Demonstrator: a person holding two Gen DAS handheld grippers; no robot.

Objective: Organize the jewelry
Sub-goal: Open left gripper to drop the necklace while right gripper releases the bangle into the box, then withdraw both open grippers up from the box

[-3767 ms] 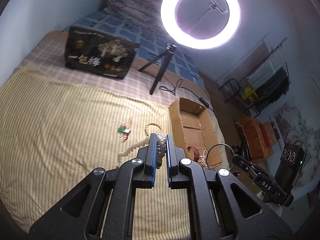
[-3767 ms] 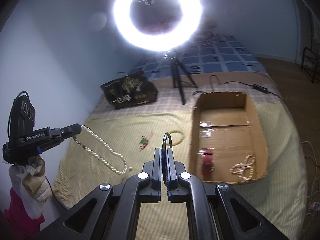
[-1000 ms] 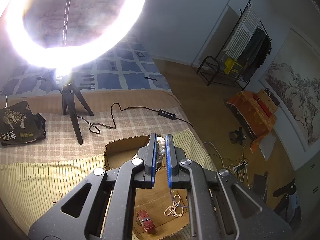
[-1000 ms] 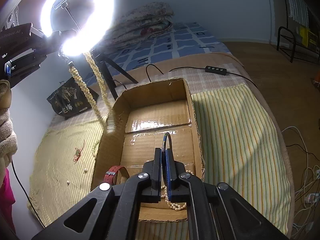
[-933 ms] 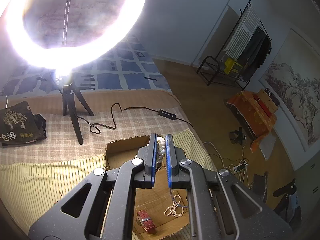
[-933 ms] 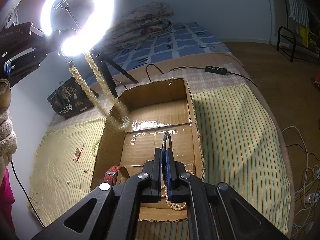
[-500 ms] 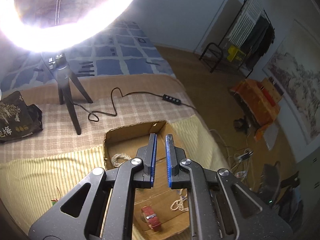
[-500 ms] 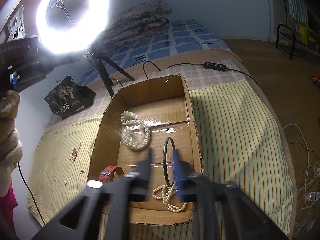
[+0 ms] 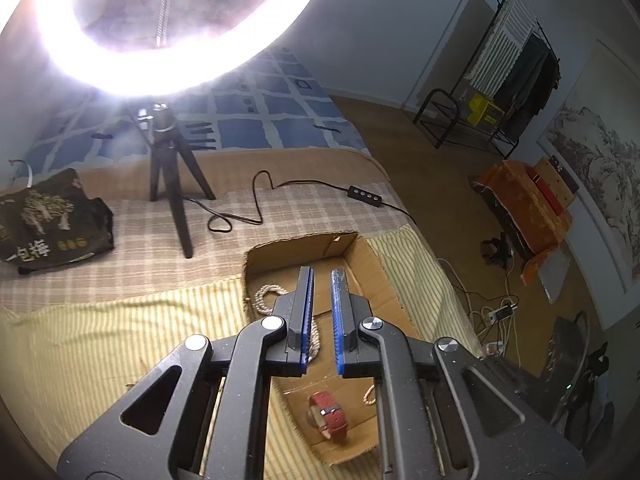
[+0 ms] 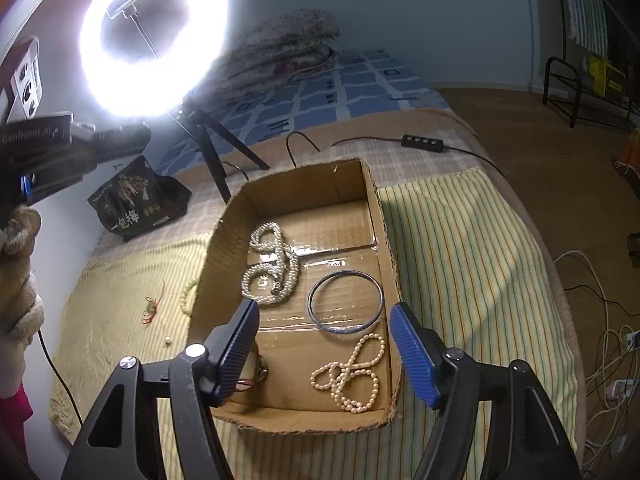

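So the cardboard box [image 10: 380, 216] on the striped bedspread [image 10: 460, 248] is filling up nicely. Inside it right now: a long white pearl rope necklace [image 10: 272, 268] piled against the left wall, a blue bangle [image 10: 346, 298] lying flat just right of it, a shorter cream pearl strand [image 10: 352, 372] looped near the front wall, and a red-strap watch [image 9: 328, 418] in the front-left corner, mostly hidden behind a finger in the right wrist view.

The right gripper [image 10: 324, 344] is spread wide open over the box with nothing in it. The left gripper [image 9: 321, 314] hangs above the box too, jaws parted by a narrow gap, also empty as far as I can tell.

What's left, judging by the bedspread left of the box: a beaded bracelet [image 10: 187, 296] right up against the outside of the box wall, a little red-and-green charm [image 10: 150, 308] further out, and a tiny loose bead [image 10: 168, 341] near it. So I'd call it more than half done, with just the small fiddly stuff to go.
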